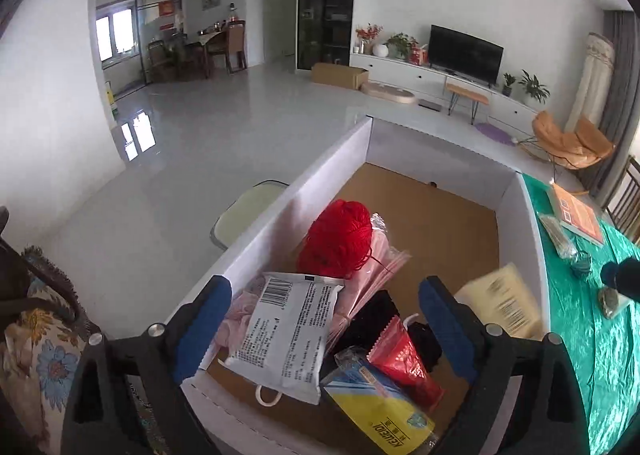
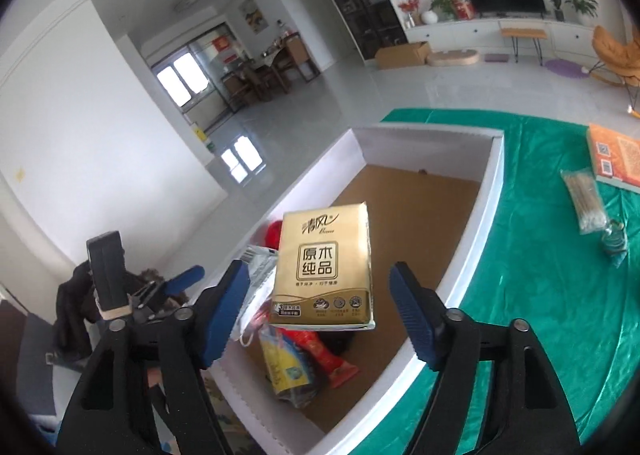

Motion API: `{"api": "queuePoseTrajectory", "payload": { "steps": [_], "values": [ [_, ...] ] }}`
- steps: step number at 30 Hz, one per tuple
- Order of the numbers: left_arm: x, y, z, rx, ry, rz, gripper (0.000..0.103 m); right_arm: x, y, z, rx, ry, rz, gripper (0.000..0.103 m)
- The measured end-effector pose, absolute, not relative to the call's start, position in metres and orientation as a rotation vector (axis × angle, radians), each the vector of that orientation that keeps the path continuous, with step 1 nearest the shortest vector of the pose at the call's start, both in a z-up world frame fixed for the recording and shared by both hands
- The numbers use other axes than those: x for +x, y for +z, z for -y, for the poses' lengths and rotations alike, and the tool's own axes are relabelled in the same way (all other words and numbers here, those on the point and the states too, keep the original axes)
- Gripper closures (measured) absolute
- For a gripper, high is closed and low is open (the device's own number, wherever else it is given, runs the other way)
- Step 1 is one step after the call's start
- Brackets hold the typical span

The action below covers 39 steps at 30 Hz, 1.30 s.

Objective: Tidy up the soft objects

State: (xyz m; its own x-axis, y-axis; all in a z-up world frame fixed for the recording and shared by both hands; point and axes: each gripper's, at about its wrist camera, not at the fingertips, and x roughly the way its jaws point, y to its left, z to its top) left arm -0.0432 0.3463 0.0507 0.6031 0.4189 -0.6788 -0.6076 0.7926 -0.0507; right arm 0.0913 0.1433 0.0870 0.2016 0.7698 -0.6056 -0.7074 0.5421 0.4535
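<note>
A white cardboard box [image 1: 332, 159] [image 2: 494, 191] with a brown floor stands on the green tablecloth. In it lie a red yarn ball [image 1: 340, 237], a white wipes pack [image 1: 286, 333], a red sachet [image 1: 404, 359], a blue-yellow pack [image 1: 376, 407] and pink bags. A gold tissue pack [image 2: 326, 267] is in mid-air over the box, between my right gripper's open fingers and touching neither; it shows blurred in the left wrist view [image 1: 500, 301]. My right gripper [image 2: 316, 315] is open. My left gripper [image 1: 324, 333] is open and empty above the box's near end.
On the green tablecloth [image 2: 540, 295] right of the box lie an orange book [image 2: 616, 157], a clear bag of sticks [image 2: 586, 201] and small dark items [image 1: 582, 263]. A patterned cushion [image 1: 36, 343] and a pale stool [image 1: 244, 211] are left of the box.
</note>
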Motion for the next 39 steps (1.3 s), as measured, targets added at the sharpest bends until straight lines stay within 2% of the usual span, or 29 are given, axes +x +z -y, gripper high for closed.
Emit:
{"api": "queuePoseTrajectory", "payload": {
  "steps": [6,11,15,21,28,39],
  "values": [
    [-0.021,0.051,-0.313,-0.306,0.476,-0.633,0.008,0.101,0.043,-0.09,0.031,0.854,-0.862,0.025],
    [0.022,0.057,-0.232,-0.315,0.204,-0.642,0.008,0.12,-0.02,-0.005,-0.092,0.48,-0.827,0.025],
    [0.054,0.052,-0.152,-0.258,0.008,-0.709,0.008,0.122,-0.072,0.061,-0.056,0.283,-0.89,0.025],
    [0.089,0.012,-0.063,-0.162,-0.138,-0.858,0.008,0.115,-0.096,0.115,-0.029,0.157,-0.868,0.025],
    [0.12,-0.022,-0.054,-0.153,-0.071,-0.925,0.008,0.117,-0.097,0.129,0.03,0.136,-0.871,0.024],
    [0.126,-0.036,-0.075,-0.138,-0.012,-0.958,0.008,0.113,-0.101,0.12,-0.016,0.144,-0.887,0.019]
  ]
}}
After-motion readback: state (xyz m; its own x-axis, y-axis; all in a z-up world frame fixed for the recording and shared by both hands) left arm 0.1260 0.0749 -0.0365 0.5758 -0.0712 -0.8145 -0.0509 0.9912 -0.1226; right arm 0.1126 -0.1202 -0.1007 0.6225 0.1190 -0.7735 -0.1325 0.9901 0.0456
